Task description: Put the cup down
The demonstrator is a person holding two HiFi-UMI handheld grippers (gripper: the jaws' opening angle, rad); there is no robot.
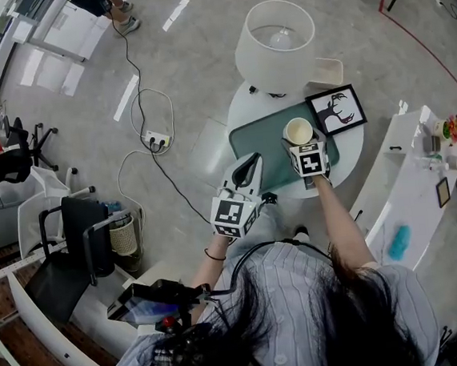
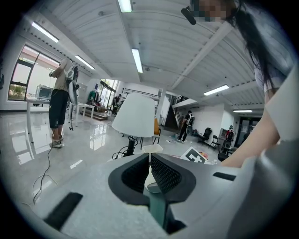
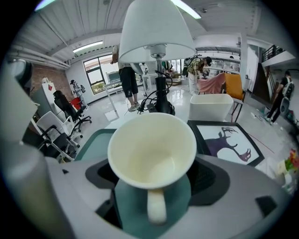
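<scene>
I count one cup (image 3: 152, 149), one lamp (image 1: 275, 43), one framed picture (image 1: 336, 110), one white tray (image 1: 329, 70) and one green mat (image 1: 256, 139) on one counter (image 1: 353, 155); two grippers, my left hand-held gripper (image 1: 251, 163) and right hand-held gripper (image 1: 300, 142).

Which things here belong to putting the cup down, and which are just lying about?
Part of the job:
cup, gripped in the right tool
green mat below it
round table

Just lying about:
lamp
framed deer picture
white box
left tool, shut on nothing
</scene>
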